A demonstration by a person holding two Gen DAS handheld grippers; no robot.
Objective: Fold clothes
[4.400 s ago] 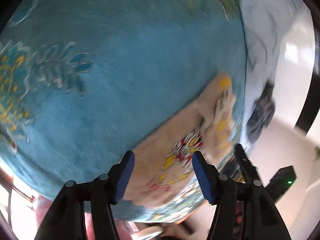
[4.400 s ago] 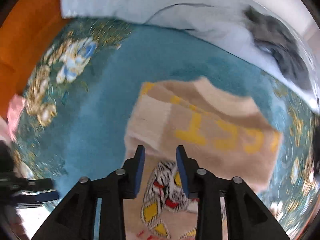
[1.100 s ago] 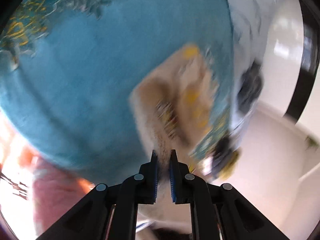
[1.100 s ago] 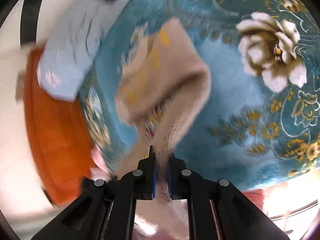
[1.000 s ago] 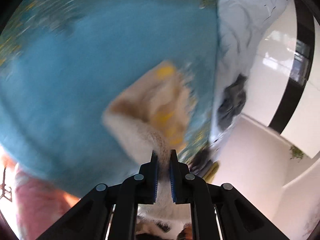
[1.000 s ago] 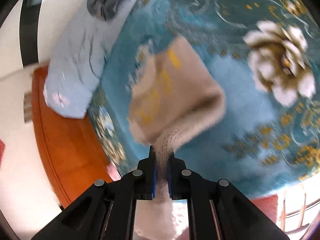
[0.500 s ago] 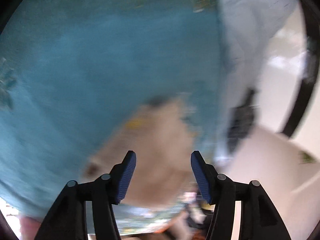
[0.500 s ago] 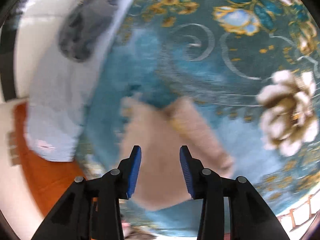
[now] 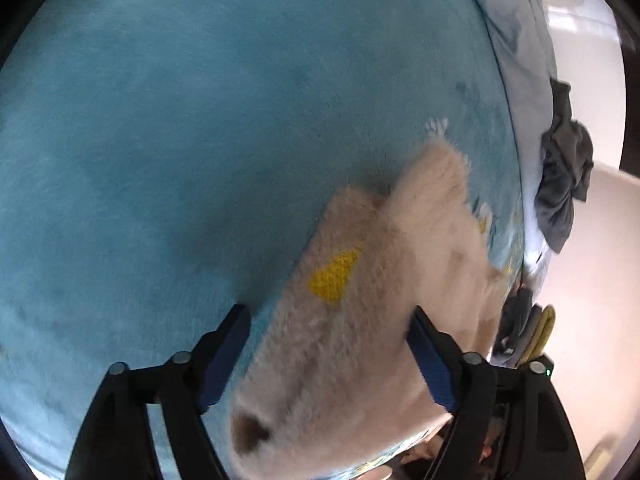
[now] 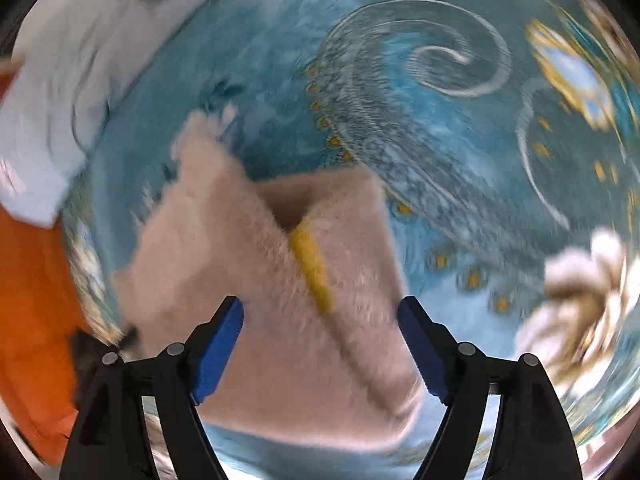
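Right now both tools hang over a fuzzy beige knit sweater with yellow patches [image 9: 360, 320], folded and lying on a teal carpet w/ gold-and-white floral pattern [image 9: 200, 120]. The left gripper [image 9: 330, 350] has its jaws spread wide, gripping nothing, blue pads either side of the sweater's near end. The right gripper [image 10: 320, 344] is likewise wide apart and empty (that view is motion-blurred), with the sweater [image 10: 280, 300] between and beyond its fingers. Around it: a pale blue-grey sheet [image 9: 516, 40] runs along the carpet's far edge, a crumpled dark grey garment [image 9: 564, 172] on it. An orange surface [image 10: 32, 300] borders the carpet at left in the right-wrist view. Small dark and yellow items [image 9: 528, 332] sit just beyond the sweater; can't tell what they are.
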